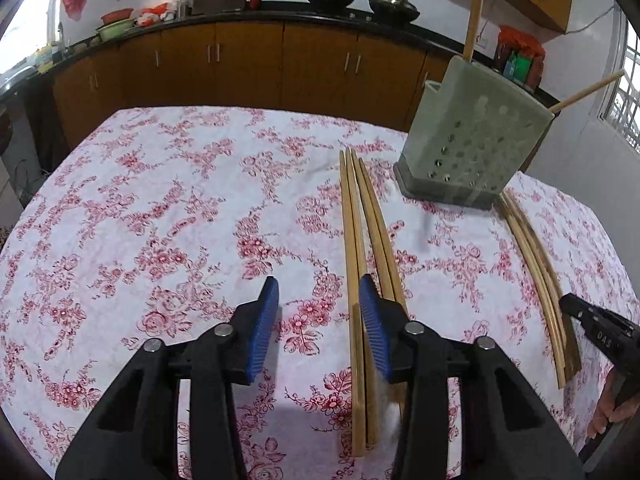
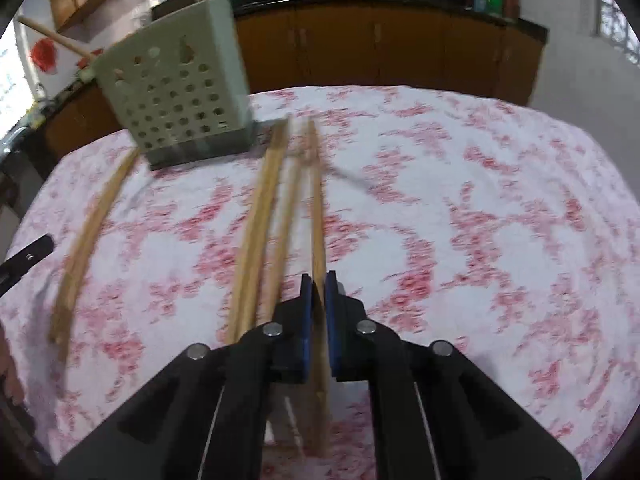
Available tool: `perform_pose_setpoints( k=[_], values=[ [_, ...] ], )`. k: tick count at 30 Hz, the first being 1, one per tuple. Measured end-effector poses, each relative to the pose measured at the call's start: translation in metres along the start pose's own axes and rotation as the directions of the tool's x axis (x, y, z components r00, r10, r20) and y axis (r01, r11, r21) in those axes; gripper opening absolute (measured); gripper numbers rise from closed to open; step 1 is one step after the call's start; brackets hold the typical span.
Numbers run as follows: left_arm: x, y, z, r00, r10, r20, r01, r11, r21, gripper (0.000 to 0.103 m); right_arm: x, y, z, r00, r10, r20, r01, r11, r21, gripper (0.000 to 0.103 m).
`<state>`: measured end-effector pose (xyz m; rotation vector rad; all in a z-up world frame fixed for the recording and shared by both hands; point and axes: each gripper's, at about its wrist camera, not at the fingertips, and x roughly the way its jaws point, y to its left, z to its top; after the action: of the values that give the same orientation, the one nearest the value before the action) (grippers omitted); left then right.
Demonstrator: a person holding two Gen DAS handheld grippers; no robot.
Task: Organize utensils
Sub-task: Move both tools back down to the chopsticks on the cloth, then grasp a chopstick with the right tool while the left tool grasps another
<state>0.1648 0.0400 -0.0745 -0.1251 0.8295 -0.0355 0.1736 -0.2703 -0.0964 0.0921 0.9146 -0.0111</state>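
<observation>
My left gripper (image 1: 319, 300) hangs released over the flowered table (image 1: 160, 220), its blue fingers (image 1: 264, 328) spread wide with nothing between them. Its right finger sits over the near end of a bundle of chopsticks (image 1: 356, 248) that lies flat, running from the near edge away toward the holder. From this view a second bundle (image 1: 536, 272) lies further right, near the right edge, and the black tip of my right gripper (image 1: 588, 320) shows just beside its near end.

My right gripper (image 2: 319, 280) is clenched on a single chopstick (image 2: 318, 208), which runs between the pads and on toward the holder; this view is blurred, so I cannot tell whether its far tip touches the cloth. Just left of it lie the rest of that bundle (image 2: 260, 232), and well left the other bundle (image 2: 92, 232). Only this view shows the grasp.

Beyond the sticks stands the grey-green holder (image 1: 472, 148), perforated with round holes, toward the far right corner of the table. Two chopsticks (image 1: 474, 12) already stand in it, one rising steeply, one leaning out sideways. The right view shows its other face (image 2: 180, 96).
</observation>
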Motion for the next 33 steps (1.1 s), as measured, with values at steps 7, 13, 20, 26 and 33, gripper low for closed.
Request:
perform_pose_setpoints(
  k=[7,13,20,26,33],
  values=[
    [0.013,-0.003,-0.004,0.998,-0.028,-0.052,0.030,0.999,0.023,0.026,-0.005,-0.005,-0.003,1.000,0.010,0.006,-0.010,1.000,-0.003,0.008],
    [0.017,-0.011,-0.006,0.997,-0.043,-0.068,0.047,0.997,0.064,0.021,-0.003,-0.003,-0.003,1.000,0.014,0.003,-0.014,1.000,-0.002,0.008],
    [0.019,-0.017,-0.009,0.998,-0.011,-0.060,0.017,0.995,0.099,0.016,-0.005,-0.002,-0.006,1.000,0.031,0.005,-0.031,0.999,-0.011,0.010],
    [0.026,-0.006,0.001,0.998,0.027,-0.054,-0.023,0.997,0.071,0.008,-0.003,-0.004,-0.004,1.000,0.019,0.024,-0.019,1.000,-0.010,0.008],
    [0.029,0.002,0.007,0.998,0.035,-0.047,-0.032,0.997,0.064,0.008,0.005,-0.006,0.004,0.999,-0.014,0.039,0.014,1.000,0.009,0.009]
  ],
)
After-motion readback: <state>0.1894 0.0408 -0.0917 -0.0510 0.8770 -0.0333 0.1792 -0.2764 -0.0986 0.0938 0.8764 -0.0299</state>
